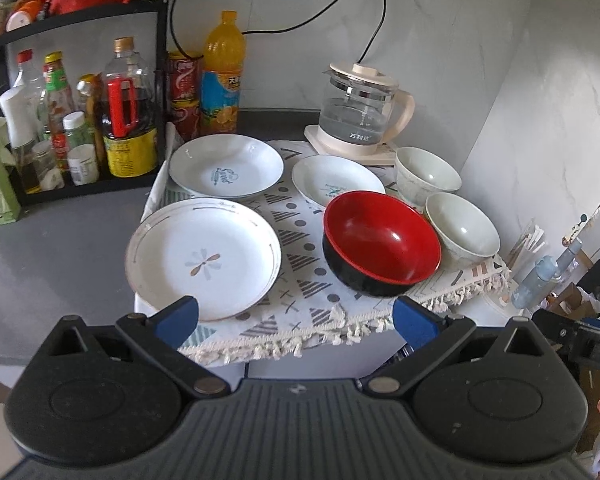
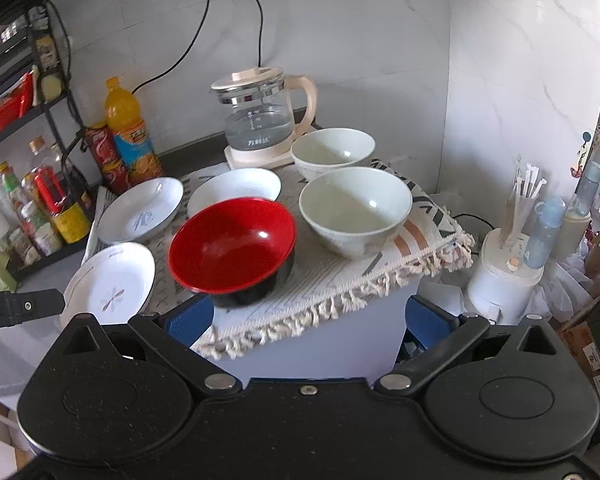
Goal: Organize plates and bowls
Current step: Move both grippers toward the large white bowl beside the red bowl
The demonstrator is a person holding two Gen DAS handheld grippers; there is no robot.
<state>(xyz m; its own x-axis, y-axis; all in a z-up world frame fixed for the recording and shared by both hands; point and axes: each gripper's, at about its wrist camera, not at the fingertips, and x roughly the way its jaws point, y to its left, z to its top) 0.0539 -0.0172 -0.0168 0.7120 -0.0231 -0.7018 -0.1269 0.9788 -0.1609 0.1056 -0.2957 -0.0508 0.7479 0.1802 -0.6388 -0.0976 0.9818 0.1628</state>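
Three white plates lie on a patterned cloth (image 1: pixel 300 240): a near one with a flower mark (image 1: pixel 203 258), a far left one (image 1: pixel 226 166), and a far middle one (image 1: pixel 336 186). A red and black bowl (image 1: pixel 380 242) stands at the front right, partly over the middle plate. Two pale bowls (image 1: pixel 462 230) (image 1: pixel 427 174) stand to its right. My left gripper (image 1: pixel 296 320) is open and empty, short of the cloth's front edge. My right gripper (image 2: pixel 308 318) is open and empty, below the red bowl (image 2: pixel 232 246) and pale bowls (image 2: pixel 356 210) (image 2: pixel 332 152).
A glass kettle (image 1: pixel 360 114) stands behind the dishes. Bottles and cans (image 1: pixel 128 112) fill a black rack on the left. A grey counter (image 1: pixel 52 240) lies left of the cloth. A white appliance with bottles (image 2: pixel 504 272) stands at the right. Walls close the back and right.
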